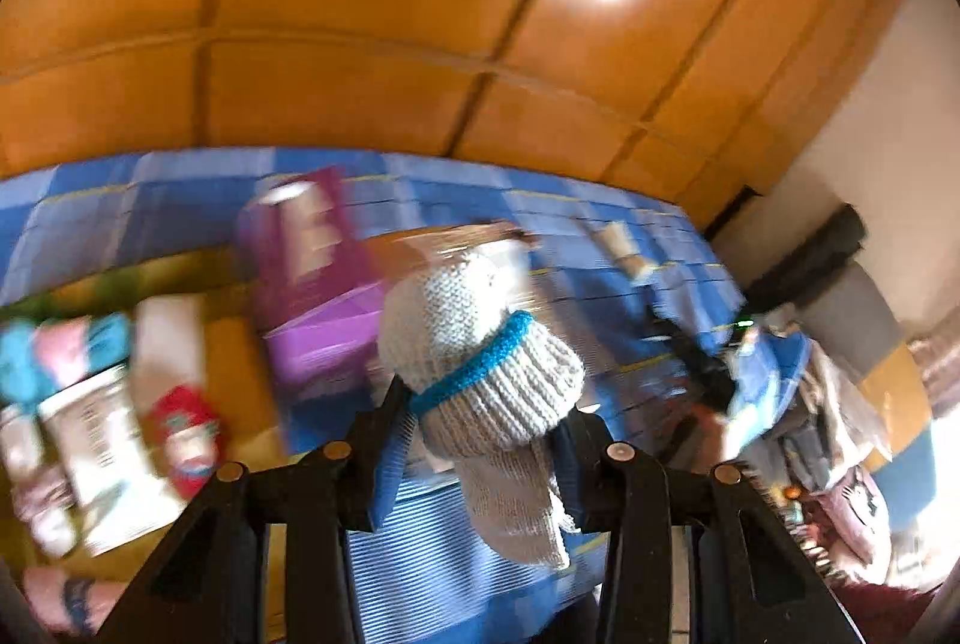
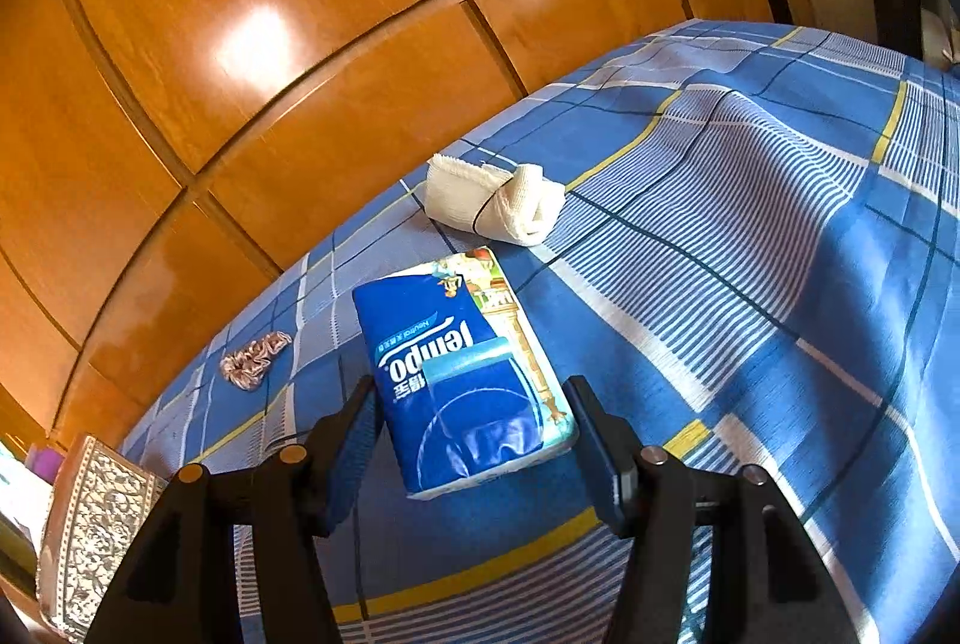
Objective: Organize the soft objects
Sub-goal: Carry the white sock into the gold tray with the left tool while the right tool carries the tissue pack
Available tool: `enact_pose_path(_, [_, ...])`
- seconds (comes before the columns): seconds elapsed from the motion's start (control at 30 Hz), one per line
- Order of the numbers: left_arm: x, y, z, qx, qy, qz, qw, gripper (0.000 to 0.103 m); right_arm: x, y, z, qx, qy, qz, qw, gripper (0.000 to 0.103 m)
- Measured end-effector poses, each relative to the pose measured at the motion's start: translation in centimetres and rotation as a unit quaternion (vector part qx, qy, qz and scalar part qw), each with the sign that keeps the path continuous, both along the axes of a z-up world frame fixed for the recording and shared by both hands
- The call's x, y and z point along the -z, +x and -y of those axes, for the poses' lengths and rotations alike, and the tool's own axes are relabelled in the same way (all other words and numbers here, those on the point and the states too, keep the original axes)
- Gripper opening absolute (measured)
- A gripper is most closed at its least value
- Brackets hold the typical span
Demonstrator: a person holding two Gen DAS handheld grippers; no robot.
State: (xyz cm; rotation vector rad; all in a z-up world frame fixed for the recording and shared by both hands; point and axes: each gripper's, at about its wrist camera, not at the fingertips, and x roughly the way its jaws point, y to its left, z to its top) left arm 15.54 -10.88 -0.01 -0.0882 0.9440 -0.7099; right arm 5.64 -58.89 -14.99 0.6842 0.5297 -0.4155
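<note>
My left gripper is shut on a grey knitted piece with a teal stripe, which stands up between the fingers, its loose end hanging down below them. The left wrist view is smeared by motion. My right gripper is shut on a blue Tempo tissue pack, whose sides meet both pads, just above the blue checked bedspread. Further back on the bedspread lie a white rolled cloth with a dark band and a pinkish satin scrunchie.
A wooden wardrobe runs along the bed's far side. A patterned box stands at the lower left of the right wrist view. In the left wrist view a purple box, a white carton and a red item blur together at the left.
</note>
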Motion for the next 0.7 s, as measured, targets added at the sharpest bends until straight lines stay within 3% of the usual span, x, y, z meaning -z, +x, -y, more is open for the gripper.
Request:
enact_pose_path(0.13, [2.5,1.6,-3.5,-0.029,0.009,-0.027,0.9992,0.042,-0.2,0.1,-0.2,0.009,-0.014,-0.014,1.000,0.061])
enact_pose_path(0.37, [6.4,5.4,-5.4,-0.019,0.105,-0.016,0.9942,0.042,-0.3,-0.1,-0.3,0.026,-0.029,-0.034,0.999,0.061])
enact_pose_path(0.5, [8.1,7.8,-5.4,0.012,0.154,-0.013,0.9879,0.042,-0.4,0.0,-0.6,0.030,-0.042,-0.049,0.997,0.061])
enact_pose_path(0.7, [9.5,10.5,-3.5,0.053,0.156,-0.017,0.9861,0.043,-1.7,-0.4,-1.8,0.033,-0.084,-0.059,0.994,0.061])
